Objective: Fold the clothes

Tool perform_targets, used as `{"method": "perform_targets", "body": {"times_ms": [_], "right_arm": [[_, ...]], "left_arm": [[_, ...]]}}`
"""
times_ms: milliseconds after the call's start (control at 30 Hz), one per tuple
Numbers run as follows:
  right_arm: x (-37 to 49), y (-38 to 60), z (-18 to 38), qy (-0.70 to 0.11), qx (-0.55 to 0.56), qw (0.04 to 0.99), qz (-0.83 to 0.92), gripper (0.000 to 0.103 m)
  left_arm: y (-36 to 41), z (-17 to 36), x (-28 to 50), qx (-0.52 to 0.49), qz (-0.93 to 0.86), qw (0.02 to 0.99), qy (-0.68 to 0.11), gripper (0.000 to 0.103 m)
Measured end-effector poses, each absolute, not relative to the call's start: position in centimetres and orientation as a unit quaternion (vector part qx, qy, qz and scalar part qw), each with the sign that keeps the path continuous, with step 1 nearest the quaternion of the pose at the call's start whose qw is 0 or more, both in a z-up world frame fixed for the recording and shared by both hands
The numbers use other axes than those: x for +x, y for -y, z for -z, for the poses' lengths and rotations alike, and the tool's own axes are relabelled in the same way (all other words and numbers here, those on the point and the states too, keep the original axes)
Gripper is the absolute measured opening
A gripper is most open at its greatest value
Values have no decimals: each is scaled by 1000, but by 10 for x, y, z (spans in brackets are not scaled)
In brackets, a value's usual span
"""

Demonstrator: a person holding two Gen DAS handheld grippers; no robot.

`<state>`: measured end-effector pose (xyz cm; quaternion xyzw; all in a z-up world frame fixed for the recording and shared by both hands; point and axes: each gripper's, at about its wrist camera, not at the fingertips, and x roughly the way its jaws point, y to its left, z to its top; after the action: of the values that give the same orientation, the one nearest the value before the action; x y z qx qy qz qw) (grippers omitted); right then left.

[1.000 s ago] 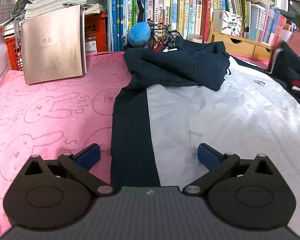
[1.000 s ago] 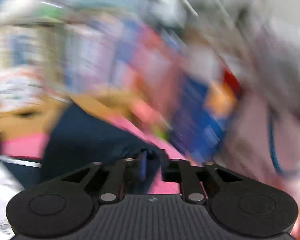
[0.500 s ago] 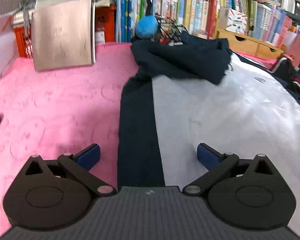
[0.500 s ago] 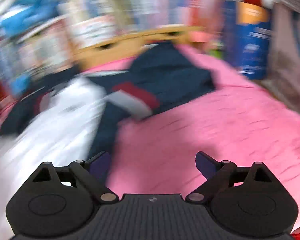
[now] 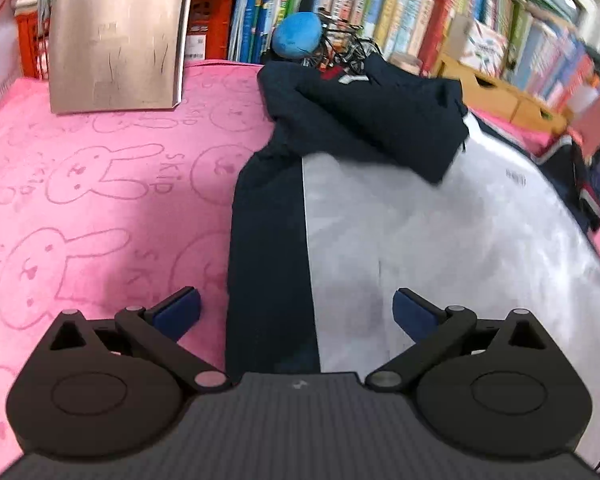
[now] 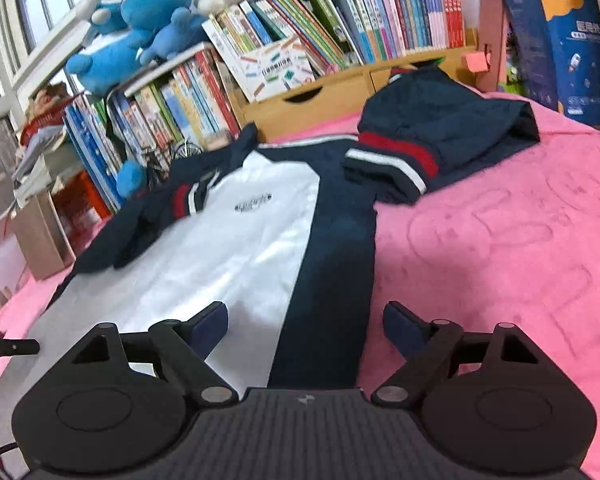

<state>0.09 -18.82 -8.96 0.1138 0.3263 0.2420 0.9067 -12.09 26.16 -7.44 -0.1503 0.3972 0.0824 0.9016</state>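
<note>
A navy-and-white jacket point(image 6: 260, 232) is lying flat on the pink blanket point(image 6: 500, 248). The left gripper point(image 5: 296, 308) and the right gripper point(image 6: 304, 324) are hanging open over its near navy side strips, the right one's jaws having just closed a little, gripping nothing.

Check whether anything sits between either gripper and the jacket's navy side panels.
Nothing visible does. The left gripper stands open right over the jacket's navy panel, with only cloth between its fingers. The right gripper has just been closing a little but stands open over the other navy panel, nothing between.
</note>
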Motion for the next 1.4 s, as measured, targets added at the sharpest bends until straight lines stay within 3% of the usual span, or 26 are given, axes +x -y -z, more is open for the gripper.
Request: {"method": "perform_targets", "body": {"times_ms": [33,67,100,133,167,200,300,433,567,633,667,700,733,767,800,933,1000,1100,1267,1333,1367,1400], "right_arm": [[4,186,91,-324,119,906,-244,74],[5,187,93,-325,125,905,-243,51],[5,188,95,-329,131,904,-239,21],[5,189,97,-336,145,900,-237,12],[5,191,97,-339,159,897,-237,9],[3,194,96,-339,171,894,-237,7],[-4,205,78,-314,192,899,-238,4],[-24,228,38,-272,185,918,-220,2],[-48,258,5,-234,135,945,-184,2],[-47,267,6,-260,111,943,-177,10],[-44,270,10,-279,106,938,-176,16],[-40,270,18,-300,111,930,-183,32],[-35,269,28,-316,121,920,-198,42],[-30,267,39,-328,132,910,-217,60],[-26,264,49,-337,141,901,-234,64],[-10,248,79,-362,155,879,-267,64],[-2,242,89,-366,168,873,-276,65],[10,238,100,-356,198,863,-299,70],[27,226,108,-351,239,845,-325,69],[32,215,110,-362,242,838,-329,58],[34,210,111,-367,243,834,-331,42],[36,205,113,-373,244,831,-333,19]], "left_arm": [[-262,73,-119,-154,-82,900,-399,94],[-261,70,-117,-153,-82,900,-400,73],[-262,68,-117,-162,-77,898,-402,59],[-265,67,-116,-181,-66,894,-405,50],[-268,65,-116,-201,-54,889,-407,33],[-270,63,-117,-219,-45,885,-408,23],[-278,53,-124,-263,-24,878,-400,10],[-268,22,-159,-254,1,900,-354,2],[-259,14,-189,-208,-1,916,-342,3],[-260,27,-183,-186,-31,913,-363,5],[-263,35,-178,-185,-42,909,-372,14],[-270,44,-171,-196,-48,903,-380,25],[-276,53,-163,-206,-51,897,-387,29],[-283,60,-156,-214,-49,893,-393,33],[-289,67,-149,-223,-47,888,-399,41],[-305,86,-129,-235,-23,887,-397,75],[-310,91,-120,-243,11,888,-391,98],[-310,97,-109,-244,36,895,-371,103],[-311,103,-95,-266,40,900,-343,103],[-311,105,-91,-276,39,899,-339,102],[-310,104,-91,-279,31,899,-337,95],[-310,105,-93,-292,22,897,-330,76]]}}
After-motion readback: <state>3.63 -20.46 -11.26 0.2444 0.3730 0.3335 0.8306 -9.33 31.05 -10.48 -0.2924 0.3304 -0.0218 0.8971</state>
